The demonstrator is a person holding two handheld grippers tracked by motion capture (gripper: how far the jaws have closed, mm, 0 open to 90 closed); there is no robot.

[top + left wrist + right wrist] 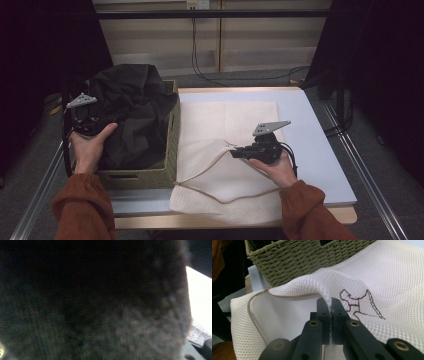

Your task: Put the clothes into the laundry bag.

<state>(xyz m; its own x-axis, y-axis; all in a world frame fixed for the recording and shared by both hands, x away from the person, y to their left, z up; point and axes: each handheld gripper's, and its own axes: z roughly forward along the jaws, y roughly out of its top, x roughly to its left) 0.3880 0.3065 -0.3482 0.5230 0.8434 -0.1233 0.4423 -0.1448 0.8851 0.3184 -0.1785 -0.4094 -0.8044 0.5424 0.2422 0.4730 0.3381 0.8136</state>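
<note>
Right gripper (235,153), centre-right of the high view: jaws together, clamped on a pinch of the white mesh laundry bag (227,165). The right gripper view confirms it: the right gripper (330,303) has both black jaws pressed flat against each other with a ridge of the mesh bag (367,282) squeezed between them. The pinched fold stands lifted off the rest of the bag. A beige zipper band (287,295) runs along the bag's open edge from the left of that frame toward the jaws. Brown embroidered outline figure (359,305) on the mesh, just right of the jaws.

The bag lies flat on the pale blue-grey table top (315,145), lower centre of the high view, its left edge just beside the olive woven rectangular basket (172,135). Near edge of the bag hangs slightly over the front of the table. In the right gripper view the basket (307,257) fills the upper part, behind the bag.

Left gripper (87,122), left of the high view, sits at the basket's left side, pushed against the black crumpled fabric garment (132,112) that is heaped in the basket and bulges above its rim. The person's left hand (90,150) wraps the gripper body from below. Jaw tips are buried in dark cloth, so I cannot tell whether they are apart, together, or gripping. The left gripper view is close-up, blurred dark fabric (100,310), with a sliver of bright surface at the right edge.

Rust-orange sleeves (82,210) on both forearms, bottom of the high view.
</note>
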